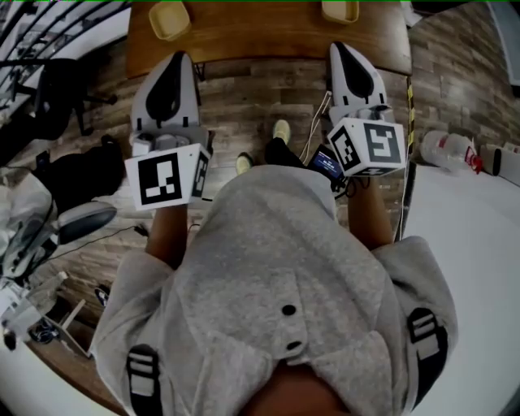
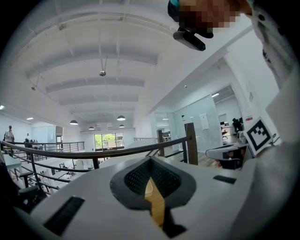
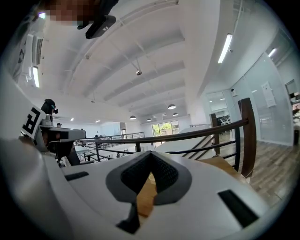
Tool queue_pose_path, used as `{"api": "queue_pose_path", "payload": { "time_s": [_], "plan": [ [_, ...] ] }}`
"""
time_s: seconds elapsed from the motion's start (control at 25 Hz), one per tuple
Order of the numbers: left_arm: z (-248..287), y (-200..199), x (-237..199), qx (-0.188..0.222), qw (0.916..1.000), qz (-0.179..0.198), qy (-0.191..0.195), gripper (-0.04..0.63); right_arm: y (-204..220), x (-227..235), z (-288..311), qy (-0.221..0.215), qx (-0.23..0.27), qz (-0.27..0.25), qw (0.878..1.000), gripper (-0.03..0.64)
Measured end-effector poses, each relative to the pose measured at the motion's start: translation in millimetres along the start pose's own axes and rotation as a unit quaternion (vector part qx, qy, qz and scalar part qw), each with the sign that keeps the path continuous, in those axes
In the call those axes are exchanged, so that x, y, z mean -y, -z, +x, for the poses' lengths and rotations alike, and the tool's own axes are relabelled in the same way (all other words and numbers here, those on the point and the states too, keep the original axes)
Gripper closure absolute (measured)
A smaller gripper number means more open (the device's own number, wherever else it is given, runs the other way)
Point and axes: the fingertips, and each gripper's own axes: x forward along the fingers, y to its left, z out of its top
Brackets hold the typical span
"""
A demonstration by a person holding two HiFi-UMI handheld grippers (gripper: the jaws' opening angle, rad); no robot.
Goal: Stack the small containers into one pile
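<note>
Two small yellowish containers stand on the wooden table at the top of the head view, one on the left and one on the right. My left gripper points level at the table's near edge, short of the left container, jaws shut with nothing between them. My right gripper is likewise shut and empty, its tip at the table edge below the right container. In the left gripper view the shut gripper shows only a sliver of wood through the gap. The right gripper looks the same.
A dark railing runs behind the table. A black office chair and a black bag are on the floor to the left. A plastic bottle lies by a white table on the right.
</note>
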Motion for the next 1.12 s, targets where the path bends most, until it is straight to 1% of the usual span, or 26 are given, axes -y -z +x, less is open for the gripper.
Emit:
{"api": "queue_pose_path", "payload": {
  "time_s": [0.24,0.4,0.56,0.88,1.12],
  "plan": [
    [44,8,0,-0.021,0.9997,0.005,-0.014,0.583,4,28,39,-0.016,-0.006,0.006,1.000,0.606],
    [53,-3,10,-0.019,0.9994,0.007,-0.026,0.583,-3,43,39,-0.023,-0.001,0.011,1.000,0.606],
    [58,-4,13,-0.021,0.9992,0.004,-0.033,0.583,-6,50,45,-0.033,0.000,0.019,0.999,0.606],
    [61,-18,20,-0.005,0.9991,0.009,-0.040,0.583,-23,50,45,-0.045,0.018,0.008,0.999,0.606],
    [67,-26,27,0.007,0.9994,0.010,-0.032,0.583,-37,54,45,-0.043,0.032,0.000,0.999,0.606]
  ]
}}
